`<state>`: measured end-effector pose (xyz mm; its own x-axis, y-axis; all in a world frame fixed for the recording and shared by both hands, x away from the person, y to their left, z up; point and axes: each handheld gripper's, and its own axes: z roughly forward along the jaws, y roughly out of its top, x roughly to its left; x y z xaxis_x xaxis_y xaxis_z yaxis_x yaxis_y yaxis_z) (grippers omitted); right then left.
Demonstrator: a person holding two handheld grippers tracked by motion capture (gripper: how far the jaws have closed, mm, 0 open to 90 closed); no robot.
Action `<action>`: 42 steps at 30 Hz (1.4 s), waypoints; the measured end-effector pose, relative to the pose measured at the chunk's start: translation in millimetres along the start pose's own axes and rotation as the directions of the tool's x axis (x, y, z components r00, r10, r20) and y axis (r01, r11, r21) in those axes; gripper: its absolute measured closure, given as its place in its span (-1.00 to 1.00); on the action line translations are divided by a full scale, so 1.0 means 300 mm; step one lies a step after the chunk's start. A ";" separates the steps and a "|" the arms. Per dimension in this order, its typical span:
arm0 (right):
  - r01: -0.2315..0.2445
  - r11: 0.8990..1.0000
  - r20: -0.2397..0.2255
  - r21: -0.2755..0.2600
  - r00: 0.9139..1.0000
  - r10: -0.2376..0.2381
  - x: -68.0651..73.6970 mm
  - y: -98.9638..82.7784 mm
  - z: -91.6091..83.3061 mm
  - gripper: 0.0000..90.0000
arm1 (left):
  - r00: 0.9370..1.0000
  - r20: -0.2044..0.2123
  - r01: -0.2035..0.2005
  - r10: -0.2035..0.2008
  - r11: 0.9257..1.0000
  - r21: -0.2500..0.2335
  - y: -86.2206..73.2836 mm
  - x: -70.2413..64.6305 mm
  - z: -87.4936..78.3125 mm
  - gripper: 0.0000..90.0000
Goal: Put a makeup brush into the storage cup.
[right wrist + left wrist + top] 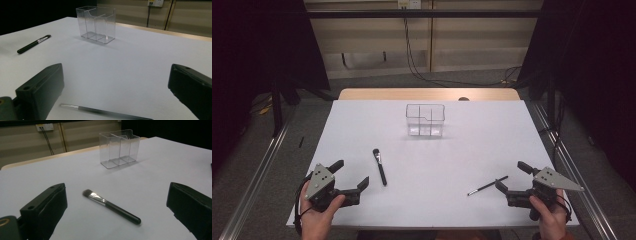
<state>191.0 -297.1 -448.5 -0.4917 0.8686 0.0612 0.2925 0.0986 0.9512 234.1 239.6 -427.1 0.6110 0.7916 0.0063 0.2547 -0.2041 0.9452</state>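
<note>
White-topped bench (472, 150), wooden edge showing at the far side. Sitting on it: a clear divided organizer (425, 120) far-center, a makeup brush (380, 166) near-left, and a thin dark brush (487, 185) near-right, all well apart.

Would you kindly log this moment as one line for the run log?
left gripper: open, near black flat makeup brush | right gripper: open, near thin black brush | clear plastic divided organizer: empty, upright

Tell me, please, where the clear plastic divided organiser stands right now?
In the high view, the clear plastic divided organiser stands upright at the white table's far centre.
</note>
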 end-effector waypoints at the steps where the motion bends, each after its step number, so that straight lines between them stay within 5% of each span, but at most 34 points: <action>1: -0.003 1.000 0.000 0.001 1.000 0.003 0.001 0.000 0.001 -1.00 | 1.000 0.002 0.000 0.000 1.000 -0.004 0.004 0.002 0.006 -0.93; 10: -0.007 1.000 0.000 0.001 1.000 0.007 -0.002 -0.001 0.000 -1.00 | 1.000 0.003 -0.028 0.028 1.000 0.006 0.043 0.008 0.071 -0.93; 34: -0.008 1.000 -0.003 0.006 1.000 0.008 -0.004 -0.003 0.002 -1.00 | 1.000 -0.018 -0.013 0.014 0.999 0.047 0.073 0.056 0.191 -0.92; 42: -0.009 1.000 -0.004 0.008 1.000 0.009 -0.003 -0.003 0.003 -1.00 | 1.000 -0.021 0.006 -0.005 1.000 0.027 0.094 0.077 0.213 -0.91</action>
<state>191.8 -297.7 -449.6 -0.4928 0.8673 0.0706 0.3031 0.0950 0.9482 303.3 215.2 -421.1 0.5935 0.8048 0.0082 0.2784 -0.2149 0.9361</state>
